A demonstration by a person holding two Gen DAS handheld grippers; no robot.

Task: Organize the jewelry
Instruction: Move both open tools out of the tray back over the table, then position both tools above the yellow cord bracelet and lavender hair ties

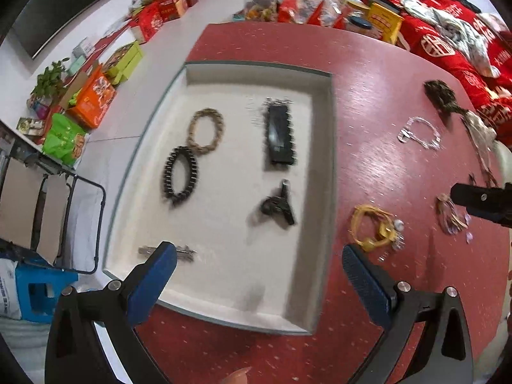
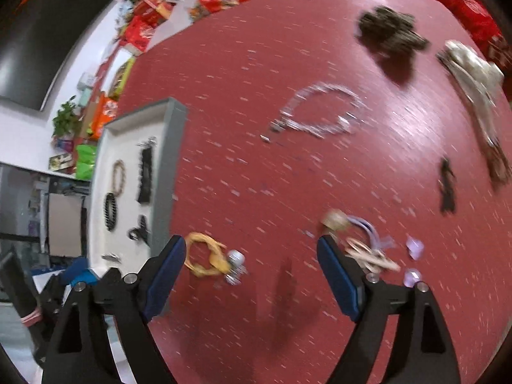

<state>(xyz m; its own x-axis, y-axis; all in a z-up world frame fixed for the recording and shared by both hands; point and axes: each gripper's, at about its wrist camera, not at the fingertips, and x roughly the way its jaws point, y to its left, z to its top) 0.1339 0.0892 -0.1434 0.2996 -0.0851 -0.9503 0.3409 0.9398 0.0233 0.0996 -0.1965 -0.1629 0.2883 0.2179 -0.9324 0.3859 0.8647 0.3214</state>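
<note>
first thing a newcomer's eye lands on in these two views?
The white tray on the red table, already holding a tan bracelet, a black beaded bracelet and a black hair clip. Next, the loose pieces on the red surface beside it: a yellow bracelet nearest the tray and a silver chain further out.

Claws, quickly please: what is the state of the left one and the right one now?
Left claw: open, holding nothing, above the tray.
Right claw: open, holding nothing, above the red table.
</note>
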